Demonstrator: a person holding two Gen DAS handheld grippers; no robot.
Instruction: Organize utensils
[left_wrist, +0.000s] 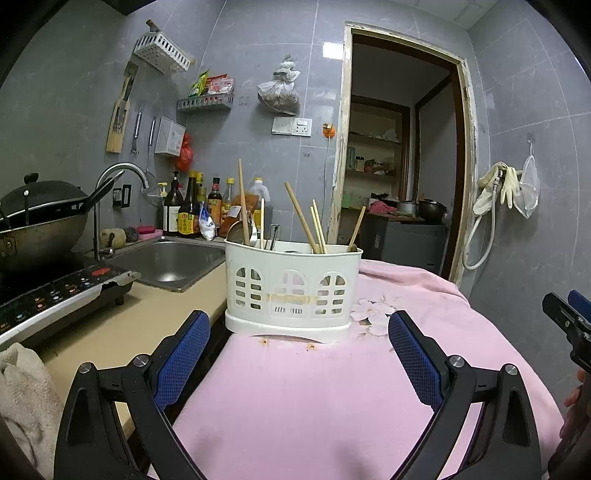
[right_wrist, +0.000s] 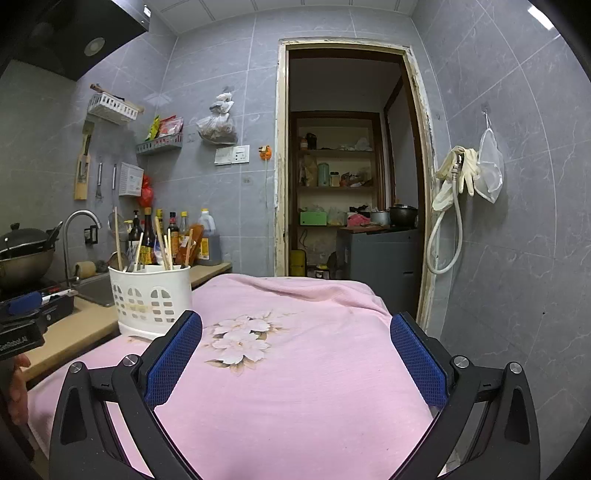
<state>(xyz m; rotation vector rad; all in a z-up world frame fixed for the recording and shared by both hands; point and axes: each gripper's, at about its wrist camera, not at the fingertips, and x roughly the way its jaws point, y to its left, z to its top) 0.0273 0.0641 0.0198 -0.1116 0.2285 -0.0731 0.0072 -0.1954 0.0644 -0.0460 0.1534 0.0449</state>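
left wrist view: one white utensil caddy (left_wrist: 293, 290) stands at the left edge of the pink flowered cloth (left_wrist: 314, 398), beside the worktop (left_wrist: 122, 325) and sink (left_wrist: 170, 262). i count about six wooden chopsticks (left_wrist: 304, 218) upright or leaning in it, plus a few metal utensils (left_wrist: 273, 236). the left gripper (left_wrist: 299, 347) hangs before the caddy, jaws spread wide, holding nothing. the right gripper (right_wrist: 295, 350) is likewise wide apart and empty over the cloth.

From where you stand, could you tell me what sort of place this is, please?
Most likely a small home kitchen: a steel sink with tap, a wok on a cooktop, sauce bottles, and a white utensil caddy.
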